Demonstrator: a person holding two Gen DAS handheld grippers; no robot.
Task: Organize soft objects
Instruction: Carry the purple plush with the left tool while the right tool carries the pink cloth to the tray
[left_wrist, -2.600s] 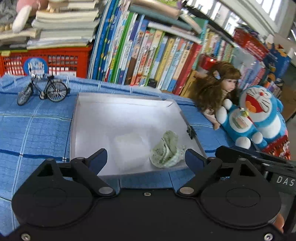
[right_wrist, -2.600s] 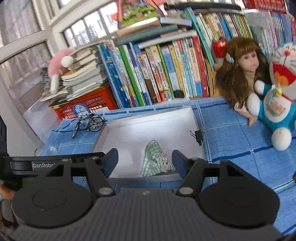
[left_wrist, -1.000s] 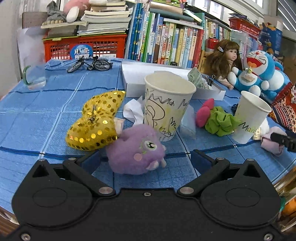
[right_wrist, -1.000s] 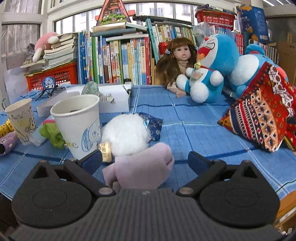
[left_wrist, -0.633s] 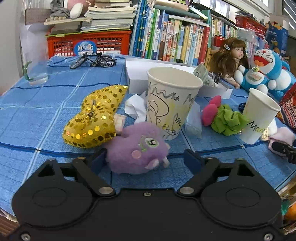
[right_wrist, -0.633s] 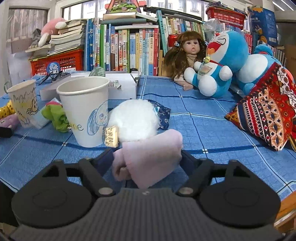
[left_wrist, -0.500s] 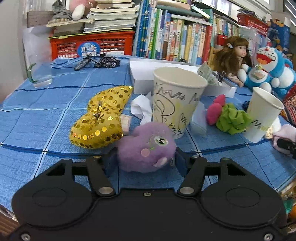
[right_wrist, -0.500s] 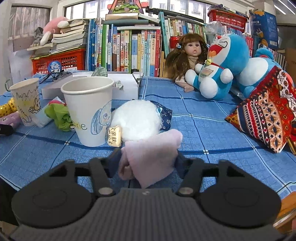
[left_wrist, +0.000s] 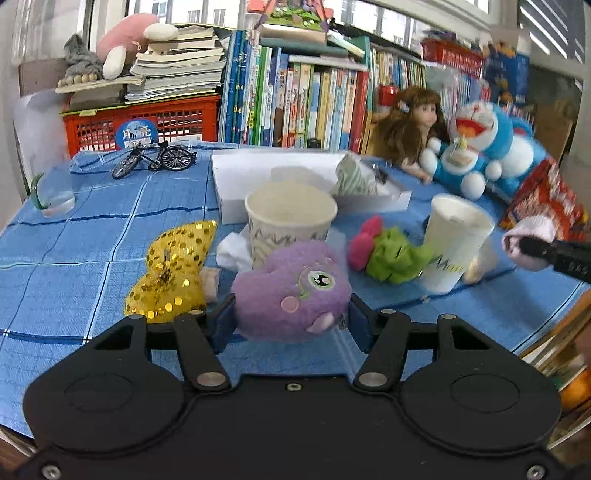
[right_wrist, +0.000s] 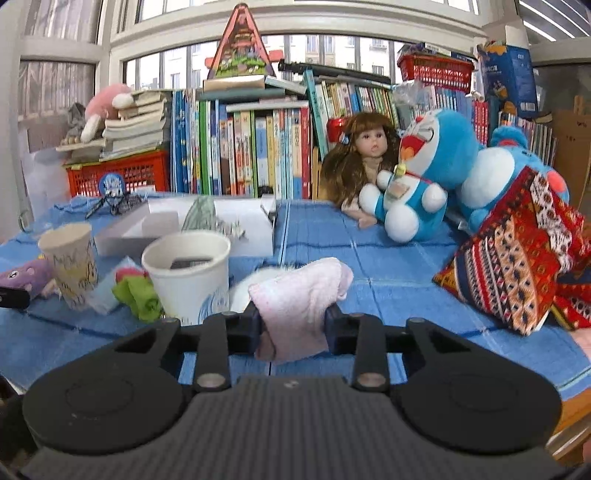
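Observation:
My left gripper (left_wrist: 290, 323) is shut on a purple plush toy (left_wrist: 291, 290) and holds it above the blue cloth. My right gripper (right_wrist: 293, 328) is shut on a pink soft cloth (right_wrist: 301, 291), lifted off the table; it also shows in the left wrist view (left_wrist: 528, 240). A white tray (left_wrist: 236, 173) behind the cups holds a green striped cloth (left_wrist: 351, 181). A gold sequin pouch (left_wrist: 171, 267) and a green and pink soft toy (left_wrist: 388, 253) lie on the cloth. The purple toy also shows in the right wrist view (right_wrist: 22, 275).
Two paper cups (left_wrist: 290, 218) (left_wrist: 456, 245) stand mid-table. A doll (right_wrist: 364, 162), a blue cat plush (right_wrist: 424, 173) and a patterned cushion (right_wrist: 517, 254) sit at the right. A toy bicycle (left_wrist: 153, 158), a glass (left_wrist: 53, 192), a red crate (left_wrist: 140, 122) and books (left_wrist: 295, 99) are at the back.
Both grippers closed on their soft objects and lifted them off the table. The purple toy and pink cloth now hang between the fingers, higher than before.

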